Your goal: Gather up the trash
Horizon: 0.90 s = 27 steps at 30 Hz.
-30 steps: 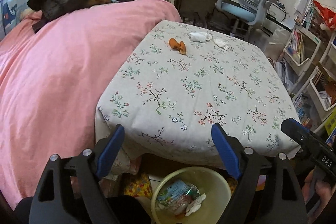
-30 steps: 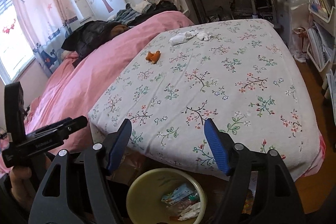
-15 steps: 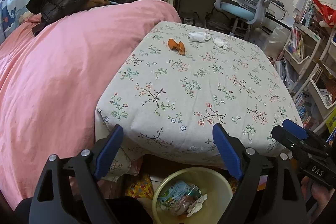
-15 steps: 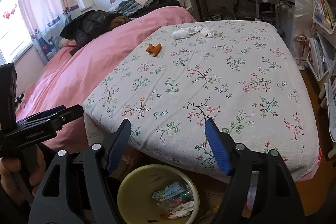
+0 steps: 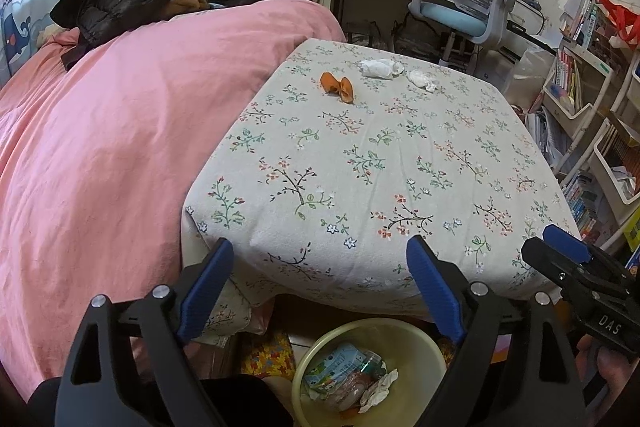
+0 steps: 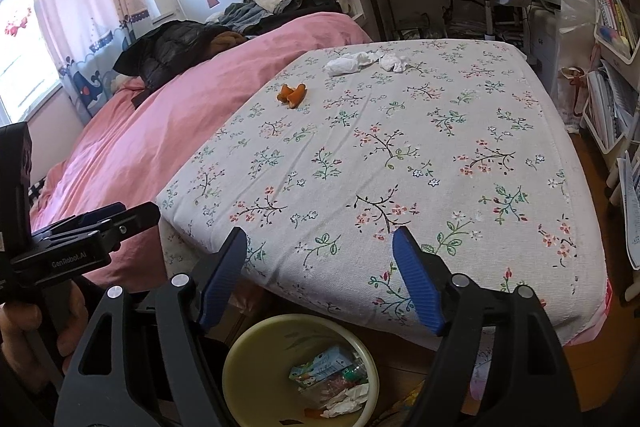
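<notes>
Blue-padded left gripper (image 5: 316, 263) and right gripper (image 6: 318, 253) tilt down, both wide, empty; their bodies read "GenRobot.AI" and "DAS"

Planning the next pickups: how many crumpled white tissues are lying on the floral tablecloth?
2, both at the far end: a larger crumpled white tissue just right of the orange peel, and a smaller crumpled white tissue right of that. None seem hidden.
</notes>
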Motion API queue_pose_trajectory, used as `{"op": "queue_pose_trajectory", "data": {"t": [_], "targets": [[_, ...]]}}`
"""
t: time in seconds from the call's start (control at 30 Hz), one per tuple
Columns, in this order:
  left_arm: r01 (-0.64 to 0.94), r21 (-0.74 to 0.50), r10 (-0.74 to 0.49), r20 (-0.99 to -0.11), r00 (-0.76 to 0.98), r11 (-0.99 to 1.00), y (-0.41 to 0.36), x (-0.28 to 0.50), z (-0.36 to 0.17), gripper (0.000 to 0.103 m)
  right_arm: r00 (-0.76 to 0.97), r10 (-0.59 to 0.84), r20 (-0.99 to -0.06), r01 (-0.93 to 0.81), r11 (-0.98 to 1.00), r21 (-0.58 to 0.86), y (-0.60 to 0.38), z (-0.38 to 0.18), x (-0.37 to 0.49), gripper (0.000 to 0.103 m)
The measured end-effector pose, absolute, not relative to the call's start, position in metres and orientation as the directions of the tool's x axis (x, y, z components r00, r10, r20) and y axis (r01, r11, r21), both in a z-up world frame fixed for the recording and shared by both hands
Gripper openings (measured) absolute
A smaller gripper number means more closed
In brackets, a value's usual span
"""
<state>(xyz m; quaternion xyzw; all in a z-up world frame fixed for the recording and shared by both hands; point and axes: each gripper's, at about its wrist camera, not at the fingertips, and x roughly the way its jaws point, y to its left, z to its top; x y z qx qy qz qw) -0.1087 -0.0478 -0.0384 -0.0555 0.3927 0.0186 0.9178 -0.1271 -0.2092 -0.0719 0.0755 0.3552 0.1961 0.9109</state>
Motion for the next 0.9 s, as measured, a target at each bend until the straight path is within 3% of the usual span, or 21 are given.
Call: {"op": "queue_pose_trajectory", "data": {"t": [0.9], "targets": [[-0.088, -0.091, -0.005, -0.724, 0.690, 0.992, -0.0463, -0.1088, -0.0378, 0.085, 0.674, 0.406, -0.617, -0.299, 0.914, 0.276, -0.2092, -0.0717, -0.1280, 0.074]]}}
